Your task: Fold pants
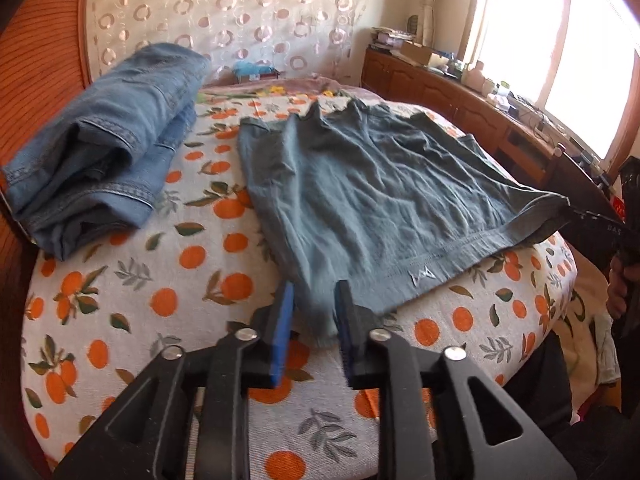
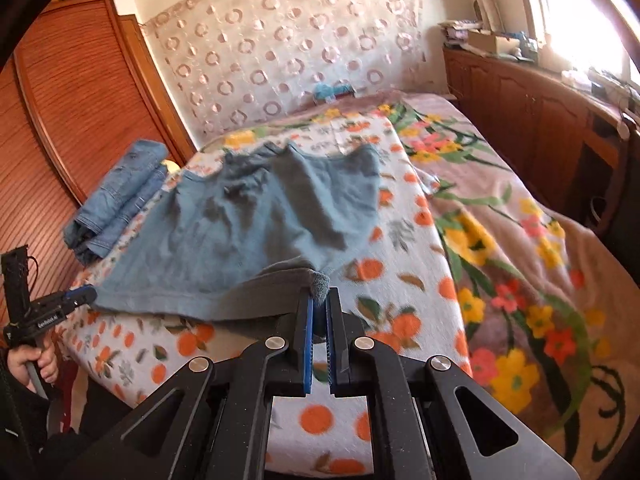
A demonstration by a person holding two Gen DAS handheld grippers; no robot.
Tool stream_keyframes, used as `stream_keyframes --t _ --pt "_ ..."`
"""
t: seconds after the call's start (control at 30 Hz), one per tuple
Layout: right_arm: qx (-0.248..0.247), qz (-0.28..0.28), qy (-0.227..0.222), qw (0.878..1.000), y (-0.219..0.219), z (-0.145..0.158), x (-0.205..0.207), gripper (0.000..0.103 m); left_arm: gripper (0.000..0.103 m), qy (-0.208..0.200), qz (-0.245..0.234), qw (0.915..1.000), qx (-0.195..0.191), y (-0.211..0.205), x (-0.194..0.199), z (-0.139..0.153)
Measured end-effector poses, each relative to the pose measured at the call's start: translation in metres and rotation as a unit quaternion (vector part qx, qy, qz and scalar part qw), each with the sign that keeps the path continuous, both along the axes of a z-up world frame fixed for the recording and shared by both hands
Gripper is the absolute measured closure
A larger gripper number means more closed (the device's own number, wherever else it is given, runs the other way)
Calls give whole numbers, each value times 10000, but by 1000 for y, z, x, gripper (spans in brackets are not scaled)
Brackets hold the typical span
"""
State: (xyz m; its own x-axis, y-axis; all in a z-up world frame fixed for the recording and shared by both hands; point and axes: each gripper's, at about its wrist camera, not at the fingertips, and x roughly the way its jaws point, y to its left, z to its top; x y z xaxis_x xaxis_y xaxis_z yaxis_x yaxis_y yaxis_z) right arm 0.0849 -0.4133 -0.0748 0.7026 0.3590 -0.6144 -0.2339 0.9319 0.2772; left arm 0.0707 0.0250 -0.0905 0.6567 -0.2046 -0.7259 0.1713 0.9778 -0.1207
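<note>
pants [image 1: 360, 188] flat on bed [image 1: 192, 280], jeans [image 1: 108, 140] beside | L gripper [image 1: 314, 304] narrow gap, hem corner between, not pinched | R gripper [image 2: 319, 312] clamped on other corner | I'd re-pinch L, lift both level, fold even

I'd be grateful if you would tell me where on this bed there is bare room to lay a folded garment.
Free: the floral blanket on the window side of the grey-blue shorts, and the orange-print sheet along the near edge, below the folded jeans. Crowded: the wardrobe side, where jeans and shorts leave only a narrow strip between them.
</note>
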Motion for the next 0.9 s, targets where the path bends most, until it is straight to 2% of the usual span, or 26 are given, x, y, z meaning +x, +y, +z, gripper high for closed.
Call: stream_keyframes --t 0.07,0.13,0.3,0.47,0.73,0.9 --pt "27 117 -121 9999 7 8 2 98 64 -57 70 10000 -39 5 -1 3" --pt "36 259 -209 9994 17 15 7 98 62 -122 137 9998 -74 10 -3 7" --pt "13 780 -412 9961 60 30 20 98 61 -260 365 9990 -45 25 -2 14" --pt "34 1342 -508 9896 114 33 35 98 61 -335 566 9978 -1 39 -1 18" --pt "72 2248 -455 9733 199 21 58 98 61 -339 815 9961 22 54 -6 18" --pt "189 2667 -300 9631 228 7 66 98 61 -346 858 9957 14 59 -9 17"
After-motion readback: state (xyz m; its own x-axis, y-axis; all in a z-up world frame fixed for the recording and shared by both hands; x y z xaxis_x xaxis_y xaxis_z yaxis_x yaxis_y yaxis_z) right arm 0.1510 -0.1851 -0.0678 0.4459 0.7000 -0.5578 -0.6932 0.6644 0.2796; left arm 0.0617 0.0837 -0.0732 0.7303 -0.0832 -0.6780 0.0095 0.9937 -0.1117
